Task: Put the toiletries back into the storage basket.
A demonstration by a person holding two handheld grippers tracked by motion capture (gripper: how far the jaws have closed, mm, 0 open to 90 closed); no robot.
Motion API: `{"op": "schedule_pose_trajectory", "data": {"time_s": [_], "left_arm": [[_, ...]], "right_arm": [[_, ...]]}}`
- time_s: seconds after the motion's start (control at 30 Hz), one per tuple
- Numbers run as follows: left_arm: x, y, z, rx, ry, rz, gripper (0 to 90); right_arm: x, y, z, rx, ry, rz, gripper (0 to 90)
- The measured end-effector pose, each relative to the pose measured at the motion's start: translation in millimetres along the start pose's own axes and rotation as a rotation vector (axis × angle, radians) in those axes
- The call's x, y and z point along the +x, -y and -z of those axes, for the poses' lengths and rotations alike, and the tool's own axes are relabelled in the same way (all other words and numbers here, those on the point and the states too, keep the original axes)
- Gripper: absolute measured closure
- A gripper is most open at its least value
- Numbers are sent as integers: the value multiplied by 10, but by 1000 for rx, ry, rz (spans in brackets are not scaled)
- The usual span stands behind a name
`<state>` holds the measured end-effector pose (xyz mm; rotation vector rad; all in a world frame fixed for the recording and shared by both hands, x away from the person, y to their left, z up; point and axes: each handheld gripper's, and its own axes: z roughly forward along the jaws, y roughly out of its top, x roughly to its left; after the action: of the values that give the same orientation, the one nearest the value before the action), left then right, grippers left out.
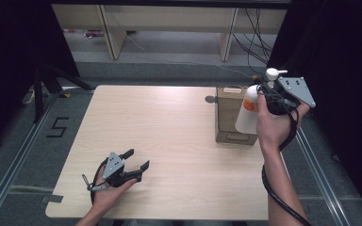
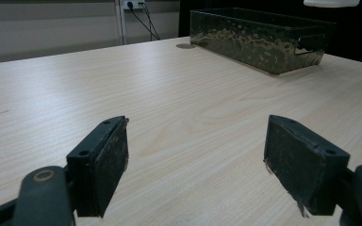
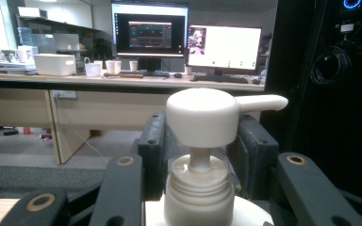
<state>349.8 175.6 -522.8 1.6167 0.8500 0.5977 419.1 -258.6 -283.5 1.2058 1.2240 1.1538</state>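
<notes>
A white pump bottle (image 1: 247,110) with an orange label hangs in the air over the right end of a brown box (image 1: 228,115) at the table's far right. My right gripper (image 1: 269,96) is shut on the bottle's neck; in the right gripper view the white pump head (image 3: 207,115) rises between the two black jaws. My left gripper (image 1: 135,165) rests low on the table at the front left, held by a hand, its jaws wide apart with nothing between them. The left gripper view shows the box (image 2: 259,40) far off across bare wood.
The wooden table (image 1: 160,136) is bare between the left gripper and the box. A small dark round mark (image 1: 210,99) sits just left of the box's far end. Desks and cables stand on the floor beyond the table.
</notes>
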Motion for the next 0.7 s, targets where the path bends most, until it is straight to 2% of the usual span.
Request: {"op": "schedule_pose_trajectory", "data": {"time_s": [0.13, 0.33, 0.53, 0.67, 0.7], "left_arm": [[2, 0, 0, 0, 1, 2, 217], [3, 0, 1, 0, 1, 2, 217], [1, 0, 1, 0, 0, 1, 218], [2, 0, 1, 0, 1, 2, 217], [2, 0, 1, 1, 1, 1, 217]], "right_arm": [[11, -2, -28, 9, 4, -13, 606], [-2, -16, -77, 6, 9, 4, 606], [-3, -10, -129, 15, 15, -9, 606], [-12, 13, -169, 22, 22, 3, 606], [-5, 22, -181, 28, 21, -9, 606]]}}
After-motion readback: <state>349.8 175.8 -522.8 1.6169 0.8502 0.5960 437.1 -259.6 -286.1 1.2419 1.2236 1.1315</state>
